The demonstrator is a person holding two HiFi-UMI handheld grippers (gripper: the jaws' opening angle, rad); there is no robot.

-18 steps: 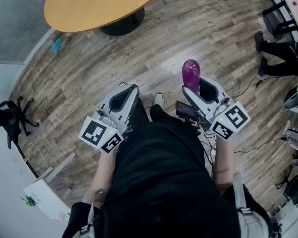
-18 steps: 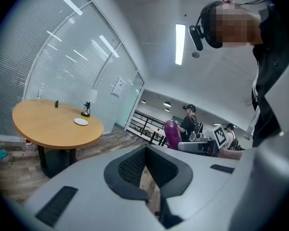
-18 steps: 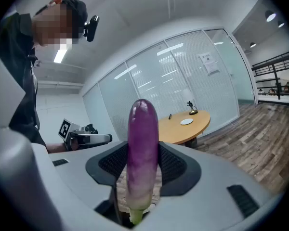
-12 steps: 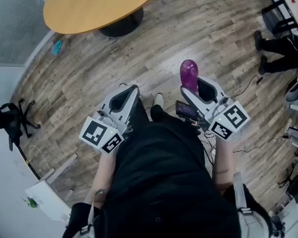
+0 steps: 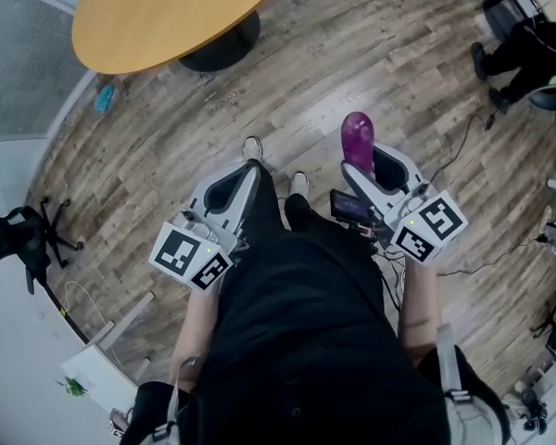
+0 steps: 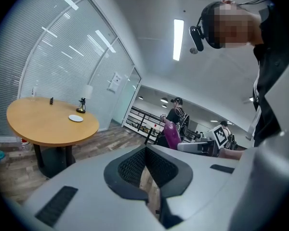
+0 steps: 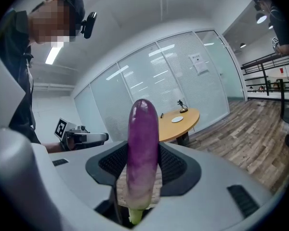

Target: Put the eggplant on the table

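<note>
Standing on a wood-plank floor point(image 5: 167, 156), you have one round wooden desk point(image 5: 157, 17) on a dark pedestal at the far left, next to a curved glass wall point(image 6: 62, 66) hung with blinds. One white plate point(image 6: 75, 118) and one small figurine point(image 6: 81, 105) sit on the desk, near each other but not touching. One black office chair point(image 5: 18, 235) stands at the left edge of the room. One small teal thing point(image 5: 105, 97) lies on the floor near the desk's pedestal.

You hold two tools. Your right tool point(image 7: 143, 155) is clamped on the single eggplant point(image 7: 143, 124). It lies along the ribbed pads with its green stem end nearest you and its purple tip pointing far. It is up over the floor and well apart from the desk. Your left tool point(image 6: 145, 149) has its jaws together with nothing between them.

Compared with half a second ago, the desk has slid toward the left edge of the head view. One shoe point(image 5: 252, 146) now shows farther forward beyond the left tool. The eggplant has kept its place in the right tool.
</note>
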